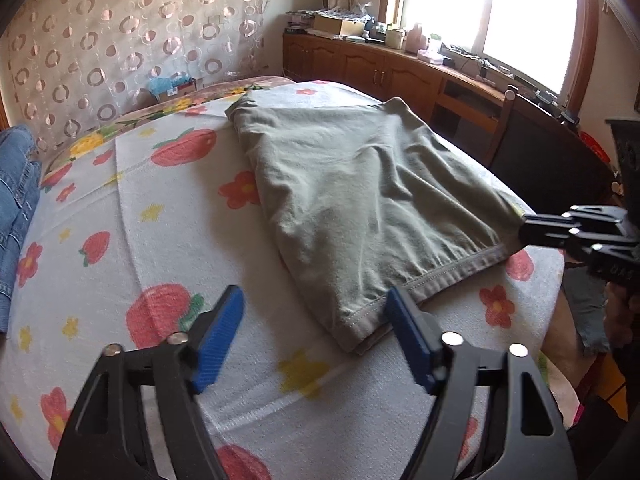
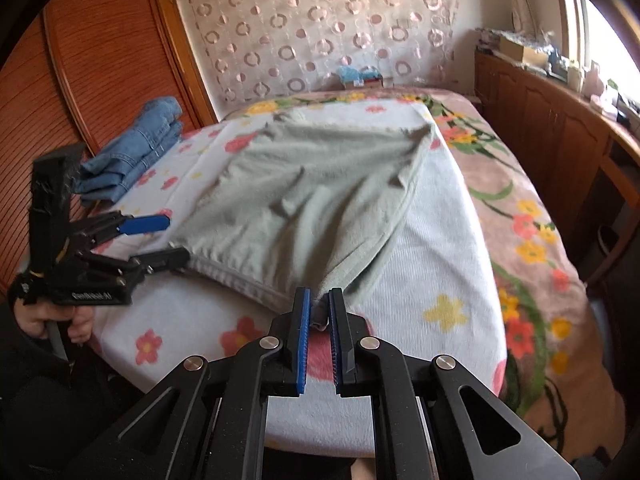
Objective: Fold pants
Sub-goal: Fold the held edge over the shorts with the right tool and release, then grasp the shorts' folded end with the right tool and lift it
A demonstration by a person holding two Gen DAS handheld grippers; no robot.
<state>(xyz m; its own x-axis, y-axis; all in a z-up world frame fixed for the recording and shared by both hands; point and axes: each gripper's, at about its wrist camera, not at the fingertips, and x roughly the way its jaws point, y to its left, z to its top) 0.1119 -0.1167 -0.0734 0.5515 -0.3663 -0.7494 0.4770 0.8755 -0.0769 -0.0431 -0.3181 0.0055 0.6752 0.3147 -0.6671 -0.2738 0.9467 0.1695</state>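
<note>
Grey-green pants [image 1: 360, 200] lie folded flat on a flowered towel [image 1: 168, 240] on the bed; they also show in the right wrist view [image 2: 304, 192]. My left gripper [image 1: 316, 308] is open, its jaws wide apart at the pants' near hem corner; its right pad touches the hem. In the right wrist view it [image 2: 168, 240] sits at the pants' left corner. My right gripper [image 2: 319, 308] is shut on the pants' near hem corner; it also shows at the right edge of the left wrist view [image 1: 528, 228].
Folded blue jeans [image 2: 136, 148] lie at the bed's far left side, also seen in the left wrist view [image 1: 16, 208]. A wooden cabinet [image 1: 400, 68] with clutter runs under the window. A wooden wardrobe [image 2: 100, 60] stands left of the bed.
</note>
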